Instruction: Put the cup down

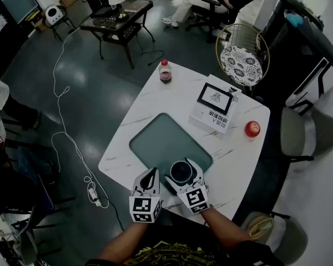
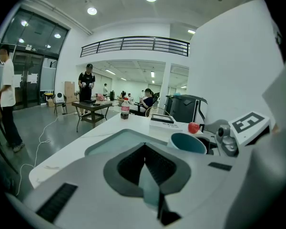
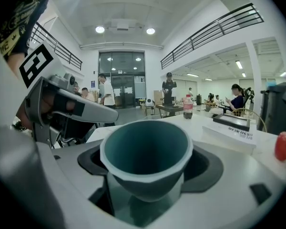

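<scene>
Left gripper jaws meet, seemingly empty; cup sits right.

The cup is teal inside with a paler rim. The left tongs and right tongs are white with dark pads and black-and-white square markers. The tabletop is white marble veined grey, and its mat is dull grey-green. The apple is red. The bottle has a red cap and dark contents.

The mat is left bare beyond the cup; box, apple and bottle are ranged well behind.
</scene>
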Demonstrator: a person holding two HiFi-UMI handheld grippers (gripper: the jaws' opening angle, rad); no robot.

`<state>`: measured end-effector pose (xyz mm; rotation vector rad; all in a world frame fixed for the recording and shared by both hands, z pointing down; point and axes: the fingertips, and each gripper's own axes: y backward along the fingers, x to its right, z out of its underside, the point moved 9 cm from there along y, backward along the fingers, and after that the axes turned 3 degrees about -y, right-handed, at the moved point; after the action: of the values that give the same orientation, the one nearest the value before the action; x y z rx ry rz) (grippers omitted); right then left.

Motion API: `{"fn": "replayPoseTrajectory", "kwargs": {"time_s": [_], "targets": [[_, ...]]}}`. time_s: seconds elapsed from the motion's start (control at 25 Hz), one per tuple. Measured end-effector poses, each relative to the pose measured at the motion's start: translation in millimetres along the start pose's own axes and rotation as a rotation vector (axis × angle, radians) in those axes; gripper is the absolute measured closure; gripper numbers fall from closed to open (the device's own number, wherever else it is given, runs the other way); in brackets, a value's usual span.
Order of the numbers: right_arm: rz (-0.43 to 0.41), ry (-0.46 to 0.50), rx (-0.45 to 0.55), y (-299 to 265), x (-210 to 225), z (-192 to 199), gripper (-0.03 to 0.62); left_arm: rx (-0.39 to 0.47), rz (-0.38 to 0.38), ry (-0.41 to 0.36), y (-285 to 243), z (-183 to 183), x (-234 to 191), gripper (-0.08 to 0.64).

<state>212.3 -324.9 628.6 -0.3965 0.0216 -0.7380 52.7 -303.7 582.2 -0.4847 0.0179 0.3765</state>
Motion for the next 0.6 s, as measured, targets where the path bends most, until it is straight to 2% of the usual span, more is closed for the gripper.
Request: {"fn": "replayPoseTrajectory", "kwargs": {"time_s": [0.32,0.6], "targets": [[-0.024,-0.023,-0.01,2.4,-2.1,-1.3,0.139,0.024,0.005,-0.003,6.8,-5.1,1.9,0.551],[0.017,-0.034,-0.012,11.0,-3.0,-3.9,0.137,0.052,0.016,-0.011,15.0,-11.8,-0.5,0.551]]}}
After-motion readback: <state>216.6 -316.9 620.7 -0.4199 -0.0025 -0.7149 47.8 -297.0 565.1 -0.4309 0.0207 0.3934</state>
